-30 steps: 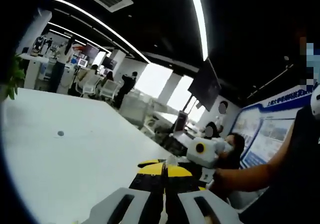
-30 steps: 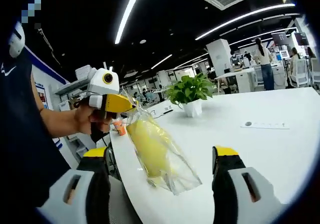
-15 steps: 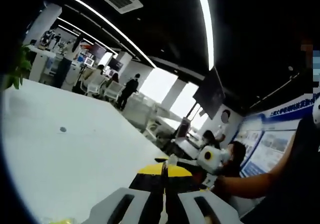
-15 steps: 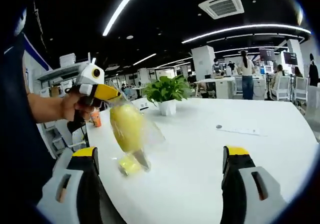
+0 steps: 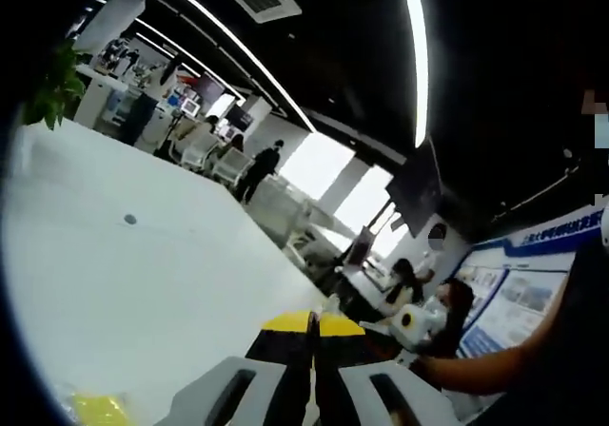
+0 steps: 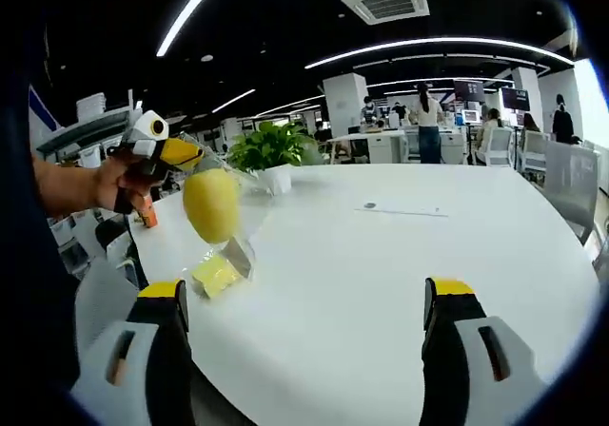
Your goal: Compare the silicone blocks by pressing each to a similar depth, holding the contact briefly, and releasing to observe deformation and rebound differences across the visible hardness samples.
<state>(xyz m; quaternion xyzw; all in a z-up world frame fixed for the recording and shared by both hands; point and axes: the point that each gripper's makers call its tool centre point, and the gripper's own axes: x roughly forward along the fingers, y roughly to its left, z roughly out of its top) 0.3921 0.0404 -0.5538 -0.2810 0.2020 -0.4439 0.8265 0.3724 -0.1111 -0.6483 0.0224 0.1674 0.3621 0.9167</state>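
Still unpacking, not yet pressing, by the look of it. In right gripper view, left hand-held gripper (image 6: 195, 155) up at left, jaws pinched on top of a clear plastic bag (image 6: 228, 212) w/ a yellow silicone block (image 6: 211, 204) hanging inside; second, flatter yellow block (image 6: 216, 276) lying on white tabletop (image 6: 381, 283) just under bag mouth, apparently tipped out. Right hand-held gripper (image 6: 309, 302) low in foreground, jaws spread wide, nothing between, well apart from blocks. Potted plant (image 6: 271, 150) behind bag. In left gripper view, own jaw tips (image 5: 313, 323) pressed together; yellow block (image 5: 100, 410) at bottom-left edge on tabletop. Next, prob.: shake remaining block free, set bag aside, line up samples, then press. Vs 1 s ago: bag was slanted w/ all yellow inside; since then lifted upright, one block dropped onto tabletop; camera views shifted too.
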